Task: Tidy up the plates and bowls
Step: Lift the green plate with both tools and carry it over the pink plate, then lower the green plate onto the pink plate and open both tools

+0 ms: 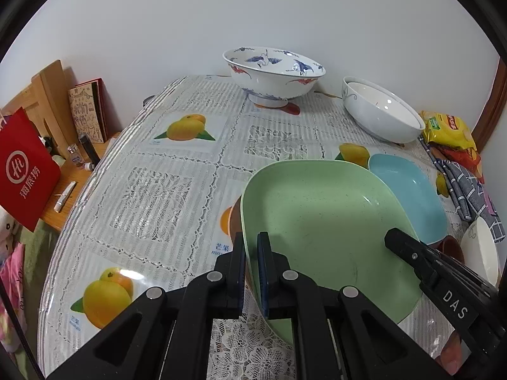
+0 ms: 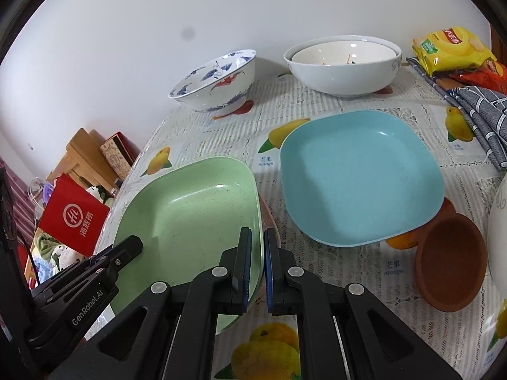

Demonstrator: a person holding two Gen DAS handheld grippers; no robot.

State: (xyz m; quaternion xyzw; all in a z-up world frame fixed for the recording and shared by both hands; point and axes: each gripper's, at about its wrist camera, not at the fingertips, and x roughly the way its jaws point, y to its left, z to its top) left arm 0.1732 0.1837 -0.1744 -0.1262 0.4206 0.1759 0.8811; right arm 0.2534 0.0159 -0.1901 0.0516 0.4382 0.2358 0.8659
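A green square plate (image 1: 323, 234) is held tilted above the table by both grippers. My left gripper (image 1: 252, 253) is shut on its left rim; my right gripper (image 2: 257, 253) is shut on its right rim (image 2: 258, 221). A pinkish-brown plate edge (image 2: 269, 218) shows just under the green plate. A blue square plate (image 2: 361, 177) lies flat to the right. A blue-and-white crane bowl (image 2: 215, 85) and nested white bowls (image 2: 342, 63) stand at the back. A small brown bowl (image 2: 450, 259) sits at the right, beside a white bowl's edge (image 2: 499, 221).
Snack bags (image 2: 453, 50) and a grey checked cloth (image 2: 481, 114) lie at the table's right back. A wooden side table (image 1: 54, 120) with a red paper bag (image 1: 22, 167) and a book stands left of the table edge. A wall is behind.
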